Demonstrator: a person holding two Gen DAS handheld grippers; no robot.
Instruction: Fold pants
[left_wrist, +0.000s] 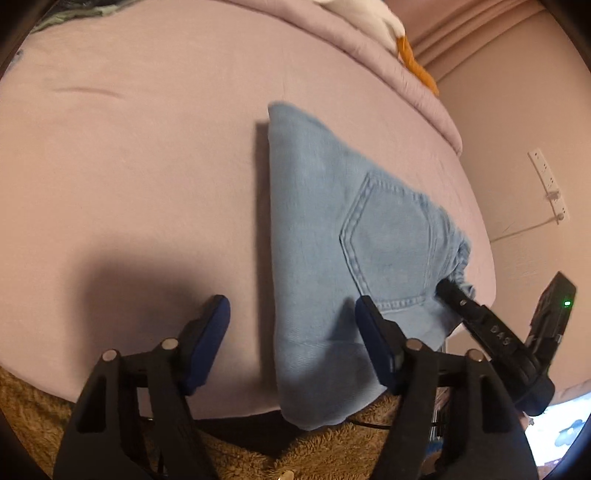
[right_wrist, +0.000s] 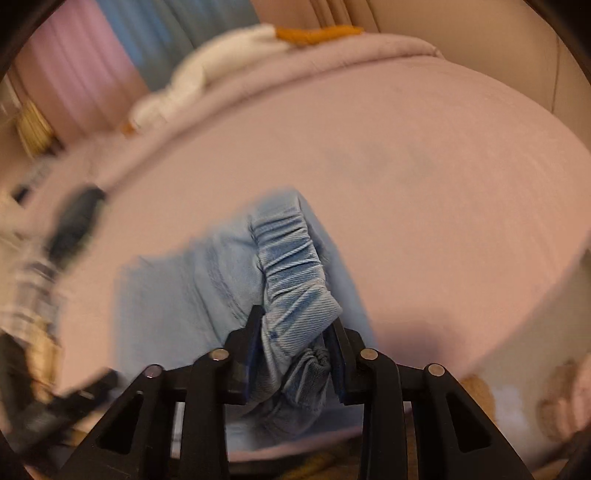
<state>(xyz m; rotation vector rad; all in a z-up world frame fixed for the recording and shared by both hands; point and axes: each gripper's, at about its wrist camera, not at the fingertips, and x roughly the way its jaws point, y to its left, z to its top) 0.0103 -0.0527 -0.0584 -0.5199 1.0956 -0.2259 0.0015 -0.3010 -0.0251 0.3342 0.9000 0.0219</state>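
Light-blue denim pants (left_wrist: 332, 229) lie folded on the lilac bed sheet (left_wrist: 129, 166), back pocket up, their near end hanging over the bed's front edge. My left gripper (left_wrist: 293, 317) is open above that near end. Its left finger stands over bare sheet and its right finger over the denim, neither pad pressing. My right gripper (right_wrist: 295, 332) is shut on the gathered elastic waistband (right_wrist: 291, 266), which bunches up between its pads. In the left wrist view the right gripper (left_wrist: 452, 290) bites the waistband at the pants' right corner.
A bunched lilac blanket (left_wrist: 369, 48) with a white and orange plush toy (left_wrist: 388, 22) lies along the bed's far side. A power strip (left_wrist: 550, 184) hangs on the wall at right. Brown fuzzy rug (left_wrist: 29, 398) lies below the bed's front edge. A plaid sleeve (right_wrist: 33, 295) shows blurred at left.
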